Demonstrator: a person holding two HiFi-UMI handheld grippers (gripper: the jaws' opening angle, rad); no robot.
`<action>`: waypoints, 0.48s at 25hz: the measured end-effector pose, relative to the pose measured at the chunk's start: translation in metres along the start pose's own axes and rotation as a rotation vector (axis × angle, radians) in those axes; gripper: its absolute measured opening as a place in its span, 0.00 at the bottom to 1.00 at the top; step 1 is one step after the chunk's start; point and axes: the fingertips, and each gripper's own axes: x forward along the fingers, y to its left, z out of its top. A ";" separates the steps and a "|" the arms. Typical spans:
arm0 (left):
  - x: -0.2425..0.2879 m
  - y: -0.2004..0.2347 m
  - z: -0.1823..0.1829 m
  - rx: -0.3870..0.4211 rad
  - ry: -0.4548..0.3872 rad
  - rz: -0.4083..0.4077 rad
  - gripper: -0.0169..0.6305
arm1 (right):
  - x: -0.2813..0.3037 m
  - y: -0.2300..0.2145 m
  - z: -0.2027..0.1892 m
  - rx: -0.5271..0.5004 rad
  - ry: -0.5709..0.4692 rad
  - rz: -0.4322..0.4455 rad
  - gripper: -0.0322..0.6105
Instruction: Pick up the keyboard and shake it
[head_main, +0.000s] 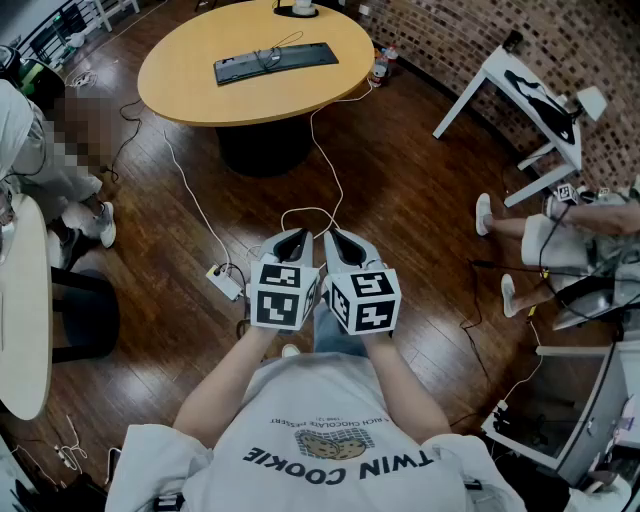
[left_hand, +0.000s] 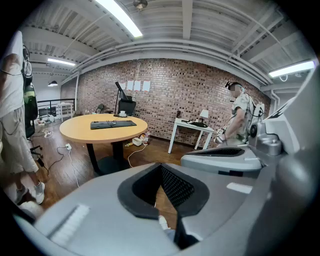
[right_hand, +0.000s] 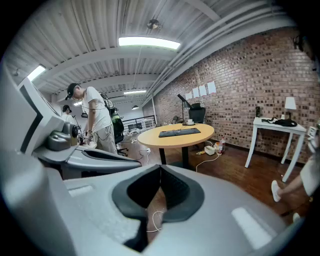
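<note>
Keyboard (head_main: 276, 62) is sitting untouched. Left gripper (head_main: 292, 243) is pressing its jaws together on nothing, and right gripper (head_main: 342, 245) is doing the same. Both are hovering side by side, just beside each other, over the wood floor (head_main: 420, 200). The keyboard is lying well apart from them, around the middle of the round tabletop (head_main: 180, 95), its long side facing the near edge. A white cable (head_main: 325, 160) is trailing off that edge.
</note>
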 end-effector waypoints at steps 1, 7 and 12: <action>0.012 0.004 0.006 0.000 0.000 0.002 0.04 | 0.011 -0.008 0.004 0.003 0.001 0.003 0.05; 0.090 0.022 0.044 -0.007 0.022 0.023 0.04 | 0.071 -0.068 0.035 0.011 0.011 0.028 0.05; 0.148 0.035 0.079 -0.029 0.054 0.072 0.04 | 0.114 -0.120 0.064 0.013 0.036 0.072 0.05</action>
